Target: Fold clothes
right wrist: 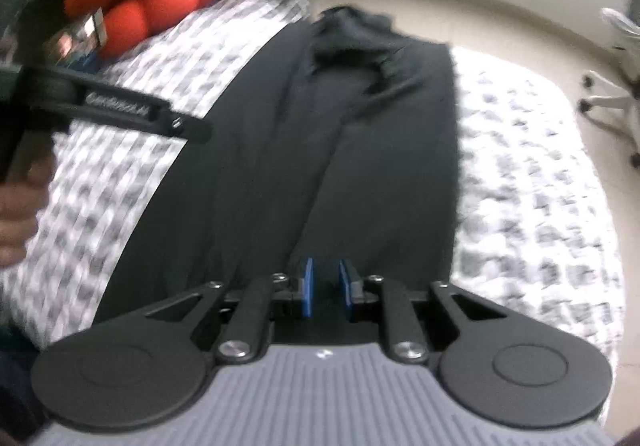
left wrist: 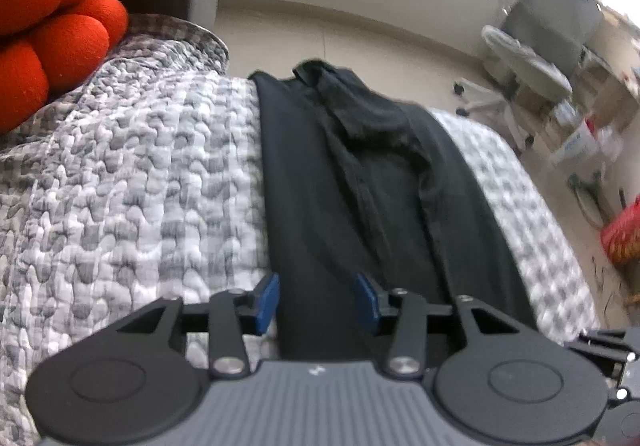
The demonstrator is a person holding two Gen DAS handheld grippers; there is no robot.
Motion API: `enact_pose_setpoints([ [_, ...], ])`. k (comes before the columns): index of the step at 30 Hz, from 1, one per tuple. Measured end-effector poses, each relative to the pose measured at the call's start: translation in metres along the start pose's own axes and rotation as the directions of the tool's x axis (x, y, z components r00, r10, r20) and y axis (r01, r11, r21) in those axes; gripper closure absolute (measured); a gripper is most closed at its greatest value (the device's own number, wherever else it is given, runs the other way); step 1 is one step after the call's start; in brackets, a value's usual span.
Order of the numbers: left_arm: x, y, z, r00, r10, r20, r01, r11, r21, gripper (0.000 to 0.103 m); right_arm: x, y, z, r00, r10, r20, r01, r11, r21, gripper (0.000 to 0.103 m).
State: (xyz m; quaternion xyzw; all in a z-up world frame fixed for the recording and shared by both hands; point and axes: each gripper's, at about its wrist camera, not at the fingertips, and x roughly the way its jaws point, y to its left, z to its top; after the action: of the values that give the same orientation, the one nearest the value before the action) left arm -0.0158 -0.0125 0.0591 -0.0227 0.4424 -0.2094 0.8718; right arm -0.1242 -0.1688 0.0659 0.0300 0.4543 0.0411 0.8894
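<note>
One black button-front shirt (left wrist: 360,182), folded lengthwise into a long strip, lies on the grey-and-white quilted checked bedspread (left wrist: 132,174); we see its collar end at 12 o'clock, close to the far bed edge, and its hem end at 6 o'clock under both tools.

We count two grippers. The left gripper (left wrist: 317,301), blue pads spread wide, hovers over the strip's left edge, nothing held. The right gripper (right wrist: 327,292) has its pads close but parted, nothing visibly between them, over the strip's near end.

We note open bedspread at 9 o'clock and a narrower band at 3 o'clock, ending at the bed's rounded edge.

One red lobed plush cushion (left wrist: 52,14) sits at 10 o'clock. One white wheeled office chair (left wrist: 520,66) stands on the floor at 2 o'clock.
</note>
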Motion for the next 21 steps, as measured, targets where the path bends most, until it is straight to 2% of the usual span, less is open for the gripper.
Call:
enact_pose_setpoints([
  [4,0.008,0.005,0.024,0.999,-0.005,0.046,0.010,0.994,-0.111,0.055,0.000,-0.016,0.011,0.999,-0.027,0.017,0.026,0.996,0.087,0.083],
  [7,0.022,0.009,0.045,0.995,-0.044,0.091,0.067,0.963,-0.260,0.055,0.005,-0.030,0.021,0.999,-0.024,0.020,0.021,0.991,0.134,0.083],
  [9,0.036,0.003,0.060,0.991,-0.071,0.115,0.103,0.946,-0.307,0.055,0.012,-0.040,0.026,1.000,-0.014,0.014,0.011,0.984,0.177,0.083],
  [12,0.062,-0.016,0.080,0.992,-0.061,0.109,0.086,0.967,-0.240,0.053,0.022,-0.050,0.028,1.000,-0.002,-0.005,0.003,0.977,0.212,0.083],
  [14,0.078,-0.025,0.092,0.994,-0.043,0.103,0.064,0.977,-0.206,0.047,0.028,-0.054,0.029,1.000,0.005,-0.014,-0.001,0.975,0.221,0.083],
  [21,0.130,-0.038,0.116,0.999,-0.019,0.039,0.026,0.981,-0.194,0.047,0.027,-0.057,0.032,0.999,0.037,-0.007,-0.034,0.971,0.238,0.081],
])
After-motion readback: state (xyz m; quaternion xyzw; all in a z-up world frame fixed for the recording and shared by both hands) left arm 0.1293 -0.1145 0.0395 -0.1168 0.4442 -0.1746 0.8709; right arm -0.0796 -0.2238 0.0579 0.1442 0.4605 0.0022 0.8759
